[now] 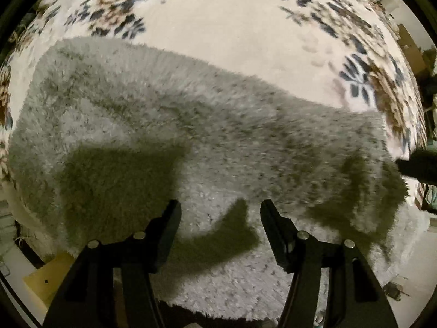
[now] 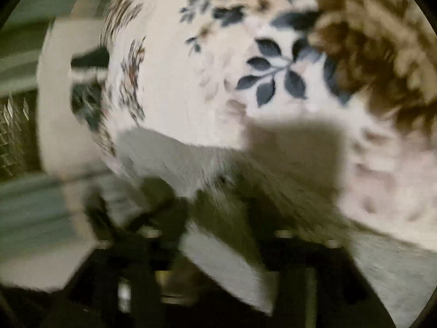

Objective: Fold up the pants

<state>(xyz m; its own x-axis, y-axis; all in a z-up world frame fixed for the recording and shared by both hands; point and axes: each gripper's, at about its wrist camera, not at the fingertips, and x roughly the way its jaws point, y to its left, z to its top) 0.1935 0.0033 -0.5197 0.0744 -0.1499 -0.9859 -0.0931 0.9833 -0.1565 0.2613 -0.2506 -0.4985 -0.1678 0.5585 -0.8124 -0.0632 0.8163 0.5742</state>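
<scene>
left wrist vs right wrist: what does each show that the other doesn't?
Left wrist only: the fluffy grey-white fleece pants spread wide, sharp, with the left hand-held gripper above them, jaws apart and empty.

Right wrist only: a close, blurred view of a large blue leaf sprig and the smeared right hand-held gripper.

Both: the cream floral-patterned bedspread under the pants.

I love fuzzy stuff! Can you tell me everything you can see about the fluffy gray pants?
The fluffy gray pants look soft and shaggy, like plush fleece, pale gray with darker flecks. They lie spread across a cream cover with blue and brown flowers, one long band running slantwise with more fluffy cloth below it. Dark shadows fall on them. The left claw hangs open above them. The right wrist view is too blurred to show more.
</scene>
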